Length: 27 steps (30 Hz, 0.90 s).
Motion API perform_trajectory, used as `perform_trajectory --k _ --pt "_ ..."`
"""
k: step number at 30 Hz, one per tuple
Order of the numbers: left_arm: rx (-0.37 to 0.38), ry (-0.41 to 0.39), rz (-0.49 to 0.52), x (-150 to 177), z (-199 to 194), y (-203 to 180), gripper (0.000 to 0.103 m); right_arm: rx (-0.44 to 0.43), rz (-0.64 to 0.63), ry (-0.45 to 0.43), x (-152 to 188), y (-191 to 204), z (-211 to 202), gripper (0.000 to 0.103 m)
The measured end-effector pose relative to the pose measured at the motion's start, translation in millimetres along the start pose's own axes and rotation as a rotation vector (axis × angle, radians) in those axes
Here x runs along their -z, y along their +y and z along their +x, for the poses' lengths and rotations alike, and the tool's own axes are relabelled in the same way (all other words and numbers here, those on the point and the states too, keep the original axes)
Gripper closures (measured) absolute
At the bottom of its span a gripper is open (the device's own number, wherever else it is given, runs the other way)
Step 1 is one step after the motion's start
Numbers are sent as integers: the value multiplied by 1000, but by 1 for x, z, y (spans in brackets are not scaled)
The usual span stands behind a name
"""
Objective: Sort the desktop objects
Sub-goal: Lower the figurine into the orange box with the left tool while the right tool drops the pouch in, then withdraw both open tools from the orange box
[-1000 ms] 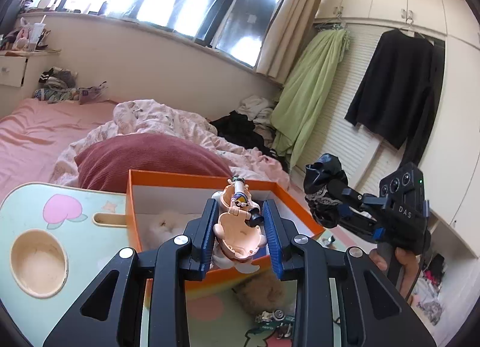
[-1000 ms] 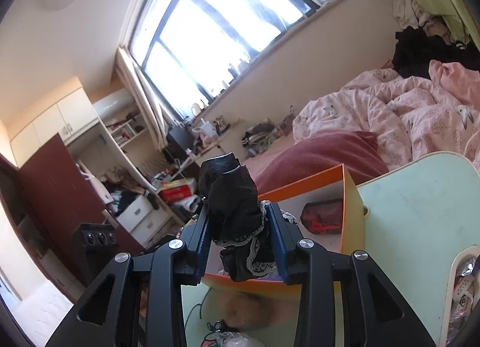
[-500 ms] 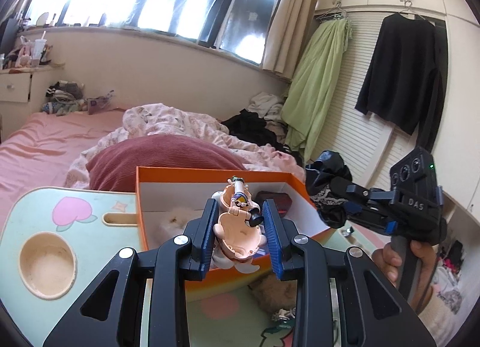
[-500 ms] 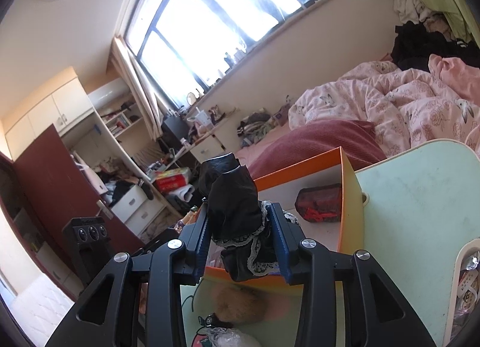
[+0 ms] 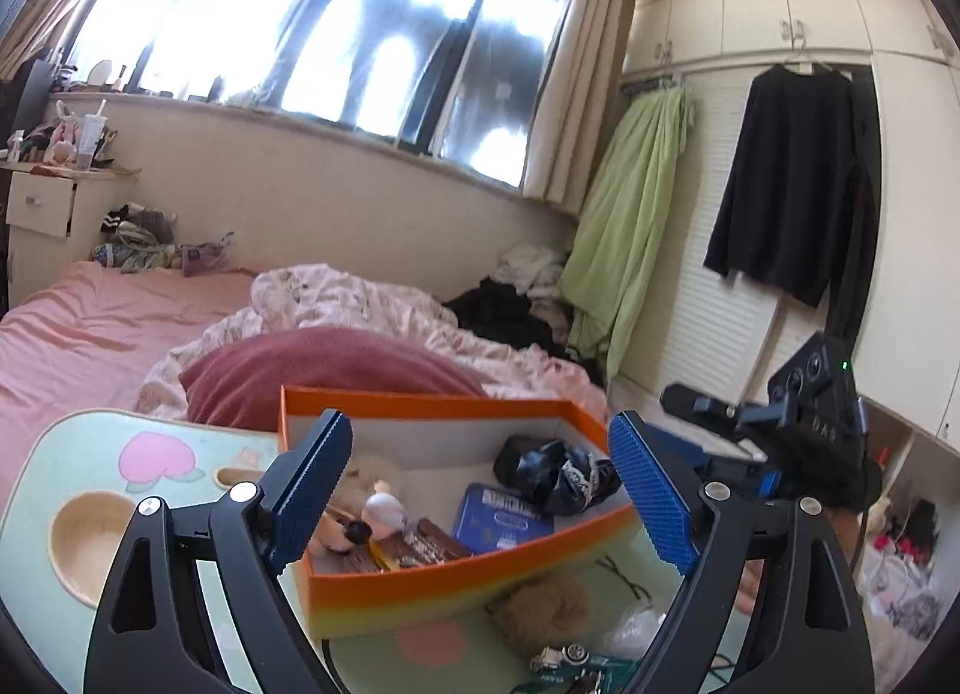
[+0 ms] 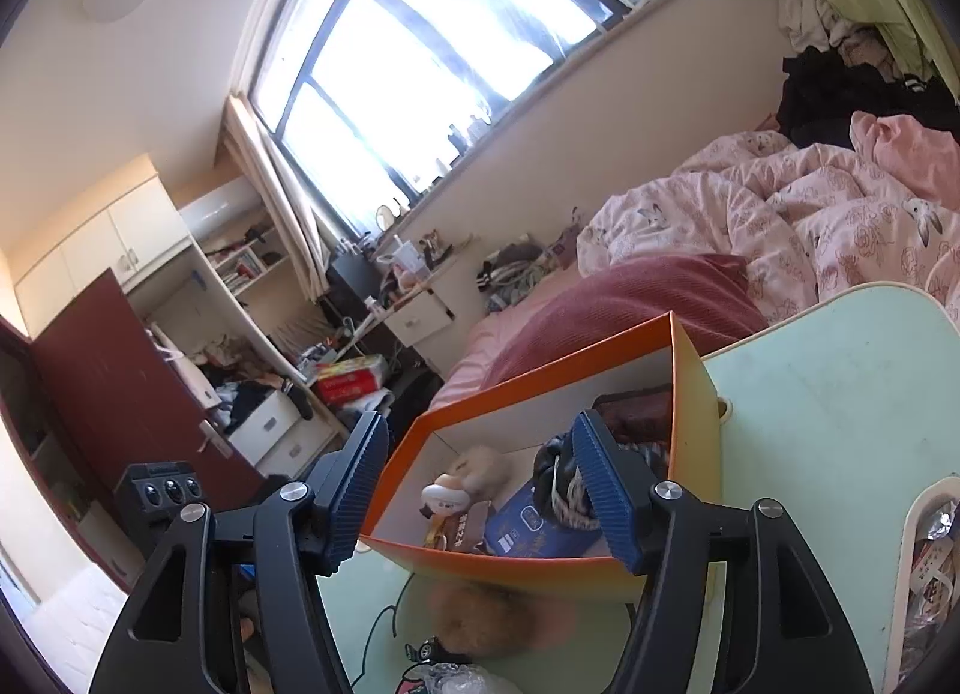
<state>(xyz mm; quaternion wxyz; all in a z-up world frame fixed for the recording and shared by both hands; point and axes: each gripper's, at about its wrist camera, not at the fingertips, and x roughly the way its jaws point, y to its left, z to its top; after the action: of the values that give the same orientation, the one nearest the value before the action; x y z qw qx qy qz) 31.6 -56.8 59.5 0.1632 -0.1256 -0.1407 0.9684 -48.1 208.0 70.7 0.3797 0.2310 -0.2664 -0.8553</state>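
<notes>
The orange box sits in the lower middle of the left wrist view, on the pale green table, and it serves as the collecting bin for the sort. Inside it lie a small doll figure at the left, a black lace-trimmed cloth bundled toward the right rear corner, a blue packet flat on the floor of the box, and a brown wrapped bar against the near wall. A pale fluffy ball rests behind the doll. Things lie loosely where they landed, not arranged, which fits a box meant only to gather clutter.

The box's long axis runs left to right across the left wrist frame, its open top facing up. In the right wrist view the same box runs from lower centre toward the upper right, tapering away. The blue packet lies flat, its long side roughly along the box's length; the doll lies on its side, though which way its head points is hard to tell.

Both tools hover just in front of the box's near wall. The left gripper has its fingers spread wide and holds nothing; the right gripper likewise stands wide apart and empty.

Outside the box, at the bottom of the frame, a brown fuzzy pom-pom, a keychain and a crinkled clear wrapper remain on the table, probably the next things to gather.
</notes>
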Motion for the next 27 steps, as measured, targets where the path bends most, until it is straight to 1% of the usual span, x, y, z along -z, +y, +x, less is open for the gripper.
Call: perform_trajectory --k 6,9,11,12,13,15,16,17,18,20,21,22,24,26,27 --pt "18 -28 -22 -3 -7 1 16 -47 16 -27 -1 1 -9 38" --pt "46 -2 -36 -5 -7 2 15 -84 10 -33 -2 5 -17 37" --pt "116 47 -35 -8 -9 0 15 -125 -1 5 -5 9 -19 36" --pt "139 62 -28 -8 -10 -1 15 -147 -17 34 -5 12 -20 36" --pt "169 84 -8 -11 -14 -3 15 -155 -33 51 -5 14 -22 36" --pt "185 97 56 -15 -26 -11 15 -144 -100 84 -4 24 -30 36" --pt "177 99 90 -16 -31 -15 15 -123 -139 92 -3 28 -36 36" --pt "166 106 119 -17 -36 -19 15 -83 -176 103 -1 33 -42 36" --pt "142 134 160 -17 -41 -24 15 -21 -207 116 1 37 -48 36" --pt "106 204 200 -15 -42 -32 15 88 -236 152 8 42 -54 36" --pt "83 239 208 -13 -41 -34 15 149 -238 182 13 44 -57 35" --pt "41 289 207 -9 -39 -37 15 195 -235 203 19 44 -58 34" --pt "-17 358 198 -1 -35 -38 15 298 -245 250 36 46 -58 34" --pt "-49 433 190 11 -30 -37 15 364 -271 297 55 50 -57 34" --pt "-60 468 190 19 -27 -37 15 384 -281 315 63 51 -56 34"
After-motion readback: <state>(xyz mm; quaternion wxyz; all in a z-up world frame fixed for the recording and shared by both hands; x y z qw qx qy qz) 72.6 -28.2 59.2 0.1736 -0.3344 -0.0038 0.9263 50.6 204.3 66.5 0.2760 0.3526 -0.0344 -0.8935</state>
